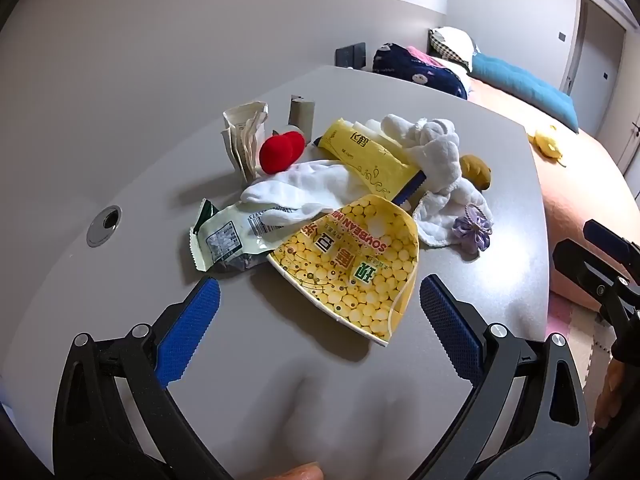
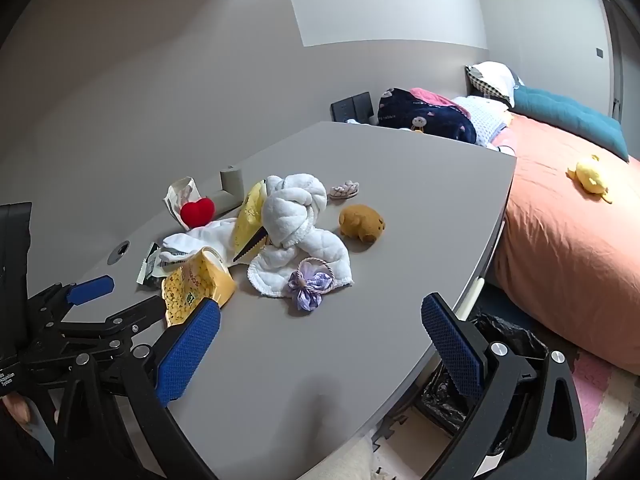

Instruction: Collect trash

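Observation:
A crushed yellow soybean milk carton (image 1: 352, 264) lies on the grey table (image 1: 280, 380), just ahead of my open, empty left gripper (image 1: 320, 300). A green and white wrapper (image 1: 228, 240), a yellow packet (image 1: 368, 152), a crumpled paper bag (image 1: 244, 136) and a cardboard tube (image 1: 302, 114) lie further back. My right gripper (image 2: 320, 324) is open and empty over the table's near right edge. The carton (image 2: 196, 284) and my left gripper (image 2: 120, 300) show at its left.
White sock (image 1: 304, 192), white cloth (image 2: 296, 220), red heart (image 2: 197, 211), brown plush (image 2: 362, 224) and purple flower (image 2: 310, 282) share the pile. A black-lined bin (image 2: 500, 344) stands below the table's right edge. A bed (image 2: 560, 240) is at right.

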`<state>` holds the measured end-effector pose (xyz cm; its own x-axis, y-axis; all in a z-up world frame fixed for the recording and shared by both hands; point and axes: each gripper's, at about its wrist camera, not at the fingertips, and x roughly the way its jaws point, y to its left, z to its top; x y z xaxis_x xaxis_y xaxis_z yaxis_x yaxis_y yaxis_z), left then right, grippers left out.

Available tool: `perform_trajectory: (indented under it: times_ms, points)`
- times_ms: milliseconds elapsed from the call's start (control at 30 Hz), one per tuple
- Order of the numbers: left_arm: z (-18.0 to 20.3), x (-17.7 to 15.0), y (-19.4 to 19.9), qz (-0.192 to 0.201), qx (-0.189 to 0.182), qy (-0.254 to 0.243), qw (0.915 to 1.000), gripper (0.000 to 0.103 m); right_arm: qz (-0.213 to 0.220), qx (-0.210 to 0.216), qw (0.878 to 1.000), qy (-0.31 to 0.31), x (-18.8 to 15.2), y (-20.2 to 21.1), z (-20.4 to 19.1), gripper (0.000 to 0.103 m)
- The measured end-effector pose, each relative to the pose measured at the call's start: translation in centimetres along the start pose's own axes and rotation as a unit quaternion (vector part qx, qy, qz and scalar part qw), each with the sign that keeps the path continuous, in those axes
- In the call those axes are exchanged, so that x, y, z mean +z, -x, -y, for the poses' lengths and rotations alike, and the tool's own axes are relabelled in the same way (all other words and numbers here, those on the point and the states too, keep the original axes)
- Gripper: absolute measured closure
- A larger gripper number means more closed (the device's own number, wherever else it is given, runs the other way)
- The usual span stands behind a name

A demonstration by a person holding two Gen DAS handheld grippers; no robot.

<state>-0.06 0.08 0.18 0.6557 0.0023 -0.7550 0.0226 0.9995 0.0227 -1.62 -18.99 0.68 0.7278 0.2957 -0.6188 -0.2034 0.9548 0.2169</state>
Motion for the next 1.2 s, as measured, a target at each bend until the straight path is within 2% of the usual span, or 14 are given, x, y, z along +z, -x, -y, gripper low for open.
perform_trajectory:
  times_ms: [1200]
  points:
    - [0.14, 0.14, 0.19, 0.001, 0.001, -0.009, 1.0000, 0.006, 0.002, 0.003, 1.000, -0.002, 0.11, 0.36, 0.16, 0.003]
